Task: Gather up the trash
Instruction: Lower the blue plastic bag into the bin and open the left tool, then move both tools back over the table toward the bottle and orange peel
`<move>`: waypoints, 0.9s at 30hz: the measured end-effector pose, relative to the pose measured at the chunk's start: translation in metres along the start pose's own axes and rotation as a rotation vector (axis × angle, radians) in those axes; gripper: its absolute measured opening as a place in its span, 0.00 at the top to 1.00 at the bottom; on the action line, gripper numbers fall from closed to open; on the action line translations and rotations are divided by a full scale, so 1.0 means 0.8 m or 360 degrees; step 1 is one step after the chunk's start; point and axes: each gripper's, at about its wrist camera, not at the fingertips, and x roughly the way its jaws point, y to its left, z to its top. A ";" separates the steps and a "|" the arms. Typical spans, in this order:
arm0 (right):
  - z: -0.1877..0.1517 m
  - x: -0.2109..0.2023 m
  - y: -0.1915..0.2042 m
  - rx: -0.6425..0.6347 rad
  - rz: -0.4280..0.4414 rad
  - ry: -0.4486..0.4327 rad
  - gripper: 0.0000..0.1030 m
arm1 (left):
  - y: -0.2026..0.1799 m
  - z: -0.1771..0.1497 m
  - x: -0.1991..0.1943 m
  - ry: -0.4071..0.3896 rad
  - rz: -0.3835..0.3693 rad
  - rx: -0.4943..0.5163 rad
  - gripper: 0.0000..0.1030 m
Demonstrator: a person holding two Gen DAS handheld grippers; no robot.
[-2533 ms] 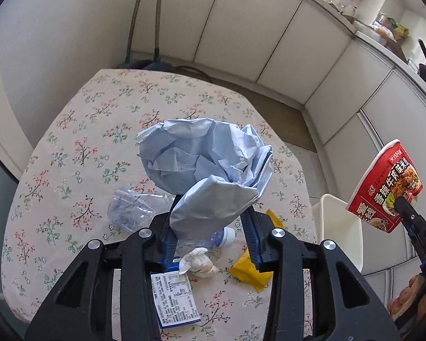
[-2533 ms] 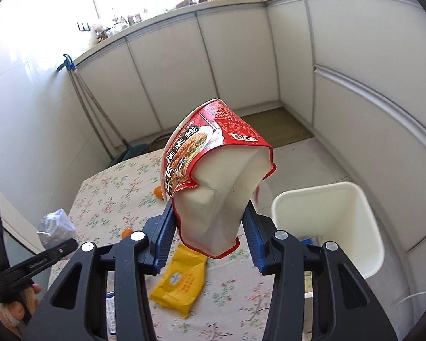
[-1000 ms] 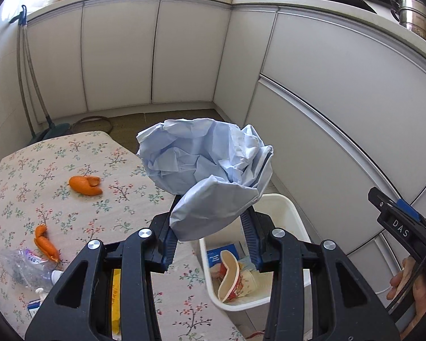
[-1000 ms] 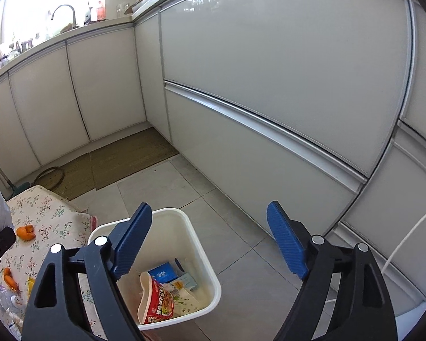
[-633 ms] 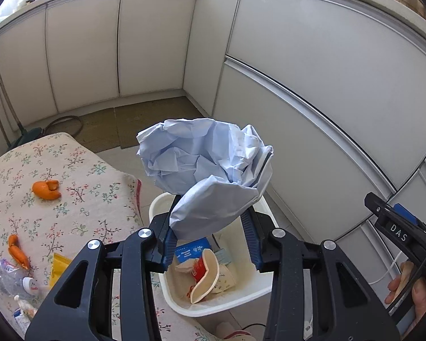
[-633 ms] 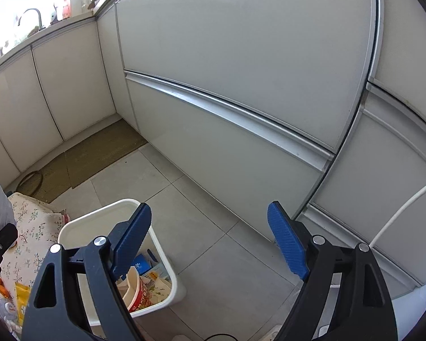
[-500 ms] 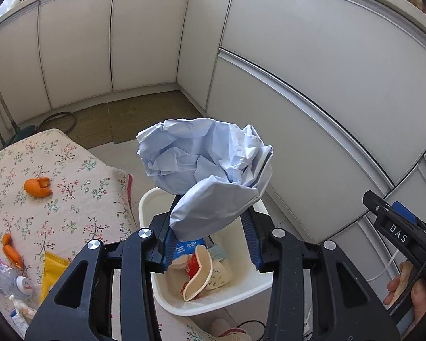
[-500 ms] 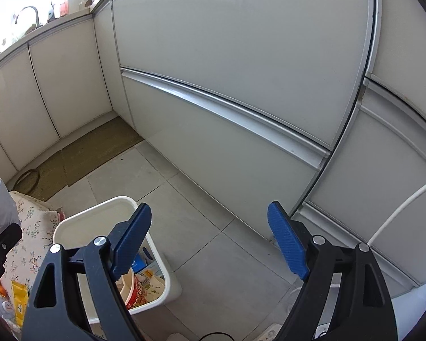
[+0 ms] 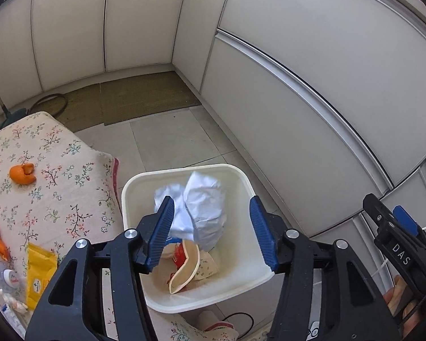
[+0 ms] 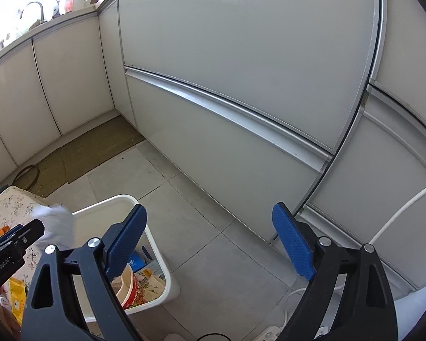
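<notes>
L gripper (image 9: 211,231) over the white bin (image 9: 184,308): jaws have just been opening, now parted w/ nothing pinched; the crumpled pale-blue paper wad (image 9: 197,213) is free of the pads, below and beyond them, inside the bin's rim, above the red-and-white noodle cup (image 9: 184,267) already in there. Can't tell whether the wad is still dropping or has come to rest. R gripper (image 10: 210,244) spread wide, empty, aimed at floor tiles just right of the bin. Step in hand, as I read it: release of the wad. To do well: hold L above the rim till paper settles, don't re-close, then lift straight out so fingers don't clip the wall. Left on the floral tablecloth (image 9: 51,182): orange peel (image 9: 22,172), yellow packet (image 9: 39,272), clear plastic bottle at the edge; these look like the next pickups.
</notes>
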 end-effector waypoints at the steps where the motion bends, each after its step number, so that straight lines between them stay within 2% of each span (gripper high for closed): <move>1: 0.000 0.000 0.002 -0.0005 0.0007 -0.0002 0.15 | 0.001 -0.001 0.000 0.0000 0.0011 0.0002 0.40; 6: 0.000 -0.006 0.020 -0.0044 0.0032 -0.0033 0.10 | 0.012 -0.011 -0.013 -0.0030 0.0091 -0.0026 0.25; 9: -0.003 -0.009 0.035 -0.0085 0.0054 -0.0039 0.09 | 0.023 -0.016 -0.026 -0.0062 0.0130 -0.0047 0.21; 19: -0.018 -0.026 0.094 -0.0260 0.0105 -0.0074 0.07 | 0.071 -0.033 -0.063 -0.0127 0.0266 -0.0086 0.17; 27: -0.030 -0.043 0.150 -0.0383 0.0173 -0.0107 0.07 | 0.128 -0.041 -0.085 -0.0138 0.0346 -0.0182 0.17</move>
